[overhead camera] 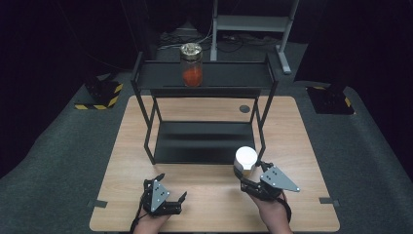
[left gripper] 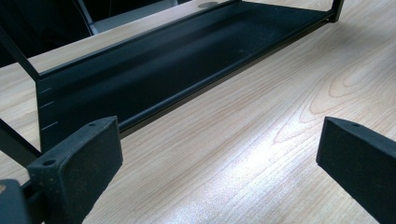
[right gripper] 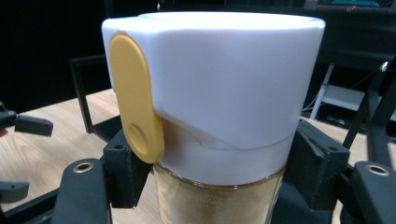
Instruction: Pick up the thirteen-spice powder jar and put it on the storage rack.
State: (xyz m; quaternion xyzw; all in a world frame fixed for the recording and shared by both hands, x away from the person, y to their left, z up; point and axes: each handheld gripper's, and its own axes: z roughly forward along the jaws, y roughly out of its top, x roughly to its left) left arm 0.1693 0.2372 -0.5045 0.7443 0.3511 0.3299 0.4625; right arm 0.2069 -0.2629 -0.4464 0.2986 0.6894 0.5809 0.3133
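Note:
A jar of tan powder with a white lid (overhead camera: 246, 159) and a yellow tab (right gripper: 135, 112) is held upright above the table, in front of the shelf's right end. My right gripper (overhead camera: 249, 171) is shut on this jar just below the lid (right gripper: 219, 84); a black pad (right gripper: 314, 161) presses on each side of it. My left gripper (overhead camera: 170, 187) rests low at the table's front left, open, with bare wood between its pads (left gripper: 81, 161). On the top shelf (overhead camera: 160, 78) of the black rack stands a glass jar with a gold lid and red contents (overhead camera: 191, 64).
The black two-level rack has a low tray (overhead camera: 195, 144) across the middle of the wooden table (overhead camera: 126, 141), also seen ahead of the left gripper (left gripper: 154, 79). A round grommet (overhead camera: 244, 108) sits at the table's back right. Dark floor mats surround the table.

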